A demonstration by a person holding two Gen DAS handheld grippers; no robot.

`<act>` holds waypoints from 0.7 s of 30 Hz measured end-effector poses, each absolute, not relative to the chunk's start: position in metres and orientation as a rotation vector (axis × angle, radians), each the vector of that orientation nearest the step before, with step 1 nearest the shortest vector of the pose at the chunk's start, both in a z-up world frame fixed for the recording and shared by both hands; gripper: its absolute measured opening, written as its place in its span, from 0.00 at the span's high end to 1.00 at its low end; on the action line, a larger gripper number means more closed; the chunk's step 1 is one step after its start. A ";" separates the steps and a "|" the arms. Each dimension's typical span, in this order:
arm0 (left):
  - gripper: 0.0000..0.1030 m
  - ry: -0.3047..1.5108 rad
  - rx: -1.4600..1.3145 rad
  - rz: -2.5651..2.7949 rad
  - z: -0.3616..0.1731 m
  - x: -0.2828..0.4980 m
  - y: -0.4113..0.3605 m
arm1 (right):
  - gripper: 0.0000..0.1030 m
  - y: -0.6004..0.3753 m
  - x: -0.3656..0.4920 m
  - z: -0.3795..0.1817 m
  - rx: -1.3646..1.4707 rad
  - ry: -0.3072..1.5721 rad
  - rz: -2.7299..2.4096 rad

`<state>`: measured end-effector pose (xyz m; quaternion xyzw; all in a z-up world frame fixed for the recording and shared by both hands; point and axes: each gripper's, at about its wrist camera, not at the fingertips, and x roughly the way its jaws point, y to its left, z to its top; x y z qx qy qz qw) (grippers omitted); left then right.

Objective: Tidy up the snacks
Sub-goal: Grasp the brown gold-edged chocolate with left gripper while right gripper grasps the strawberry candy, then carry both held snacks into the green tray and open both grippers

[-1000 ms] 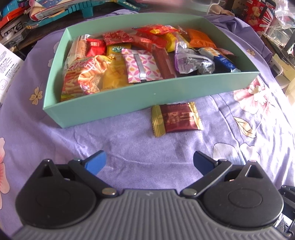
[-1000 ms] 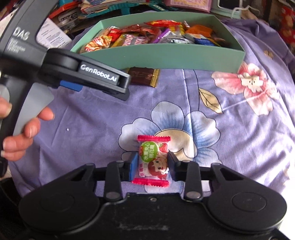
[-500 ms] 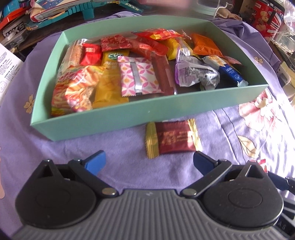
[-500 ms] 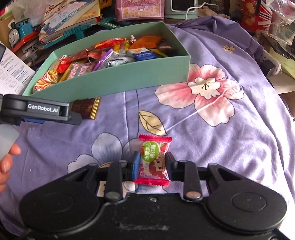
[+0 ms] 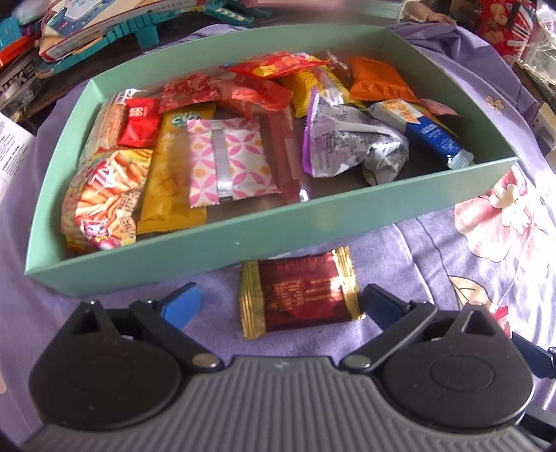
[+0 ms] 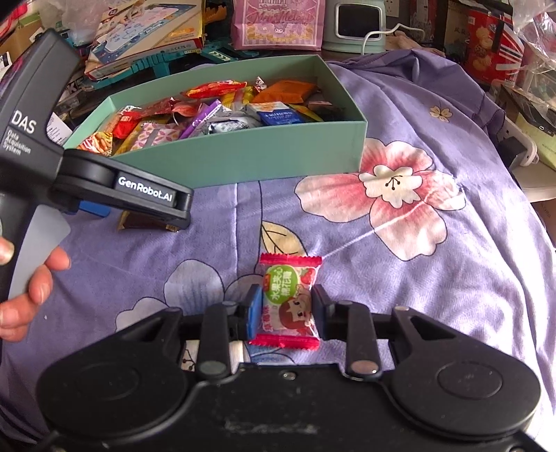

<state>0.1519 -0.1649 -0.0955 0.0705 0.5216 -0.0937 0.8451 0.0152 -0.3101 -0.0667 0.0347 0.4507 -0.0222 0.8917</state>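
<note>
A dark red snack with gold ends [image 5: 299,292] lies on the purple flowered cloth just in front of the green box [image 5: 243,243]. My left gripper [image 5: 281,306] straddles it. Its jaws are closing; the right pad is almost at the gold edge and the left pad [image 5: 182,306] stands apart. In the right wrist view my right gripper [image 6: 285,313] is shut on a red, white and green candy packet [image 6: 288,299], held above the cloth in front of the box [image 6: 243,160]. The box holds several snack packets.
A hand [image 6: 31,288] grips the left gripper's handle [image 6: 34,139] at the left of the right wrist view. Books, toy boxes and a pink bag [image 6: 278,24] crowd the space behind the box. The cloth drops away at the right edge [image 6: 504,156].
My left gripper has moved forward, so the dark red snack now lies between its fingers, which have narrowed a little. The right gripper has swung its view while keeping the candy packet.
</note>
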 end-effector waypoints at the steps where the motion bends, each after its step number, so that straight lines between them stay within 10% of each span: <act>1: 0.13 1.092 0.146 -0.212 -0.094 0.150 -0.165 | 0.71 -0.310 0.015 -0.067 0.069 0.934 -0.046; 3: 0.36 1.074 0.153 -0.238 -0.090 0.148 -0.168 | 0.71 -0.309 0.016 -0.068 0.060 0.933 -0.046; 9: 0.60 1.058 0.158 -0.269 -0.085 0.140 -0.166 | 0.71 -0.307 0.016 -0.068 0.038 0.932 -0.051; 21: 0.63 1.074 0.104 -0.263 -0.079 0.133 -0.140 | 0.73 -0.313 0.015 -0.062 0.081 0.944 -0.069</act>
